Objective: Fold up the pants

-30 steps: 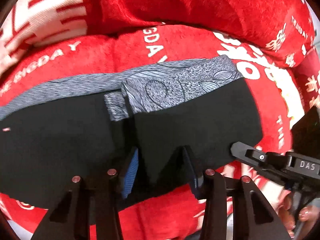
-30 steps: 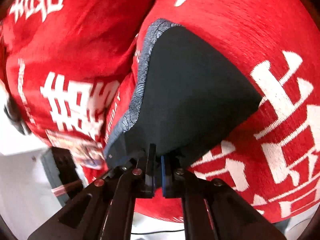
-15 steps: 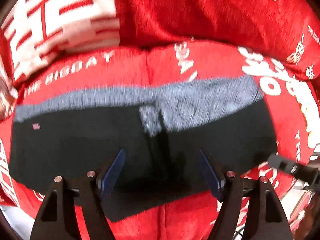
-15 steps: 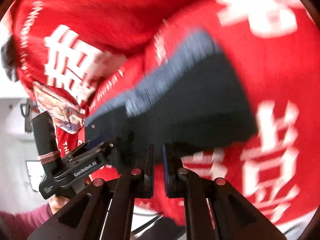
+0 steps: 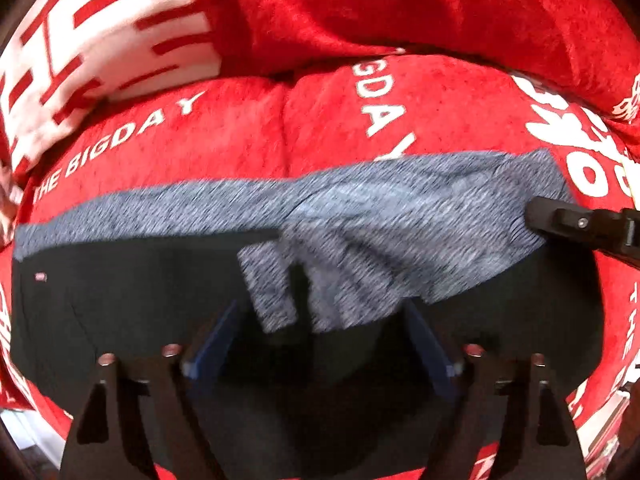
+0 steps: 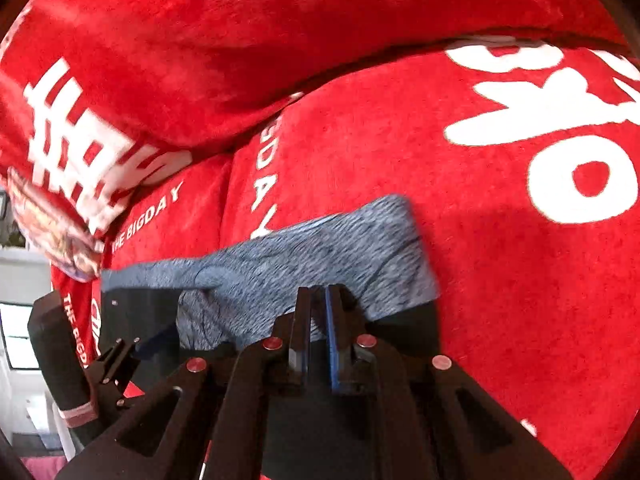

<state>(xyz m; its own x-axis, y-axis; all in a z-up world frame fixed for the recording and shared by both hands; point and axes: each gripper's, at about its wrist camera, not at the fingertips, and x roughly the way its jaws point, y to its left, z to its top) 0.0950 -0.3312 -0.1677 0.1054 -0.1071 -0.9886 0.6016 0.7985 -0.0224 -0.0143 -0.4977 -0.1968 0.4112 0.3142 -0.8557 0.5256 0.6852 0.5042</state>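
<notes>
Two tongs work black pants (image 5: 120,320) spread on a red sofa cover (image 5: 440,120): left tongs (image 5: 320,344) gape over them, right tongs (image 6: 318,320) pinch the grey lining at three o'clock.

The right gripper (image 6: 318,300), fingers nearly together, pinches the pants (image 6: 304,264) (grey band up) on the red cover (image 6: 500,280); the left gripper (image 6: 132,352) sits at eight o'clock.

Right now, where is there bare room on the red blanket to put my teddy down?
Bare red blanket lies right of the pants, below the big white letters. More lies above the grey waistband, around THE BIGDAY. It's crowded in front: pants, the open left gripper and the right gripper, whose fingers pinch the pants.
</notes>
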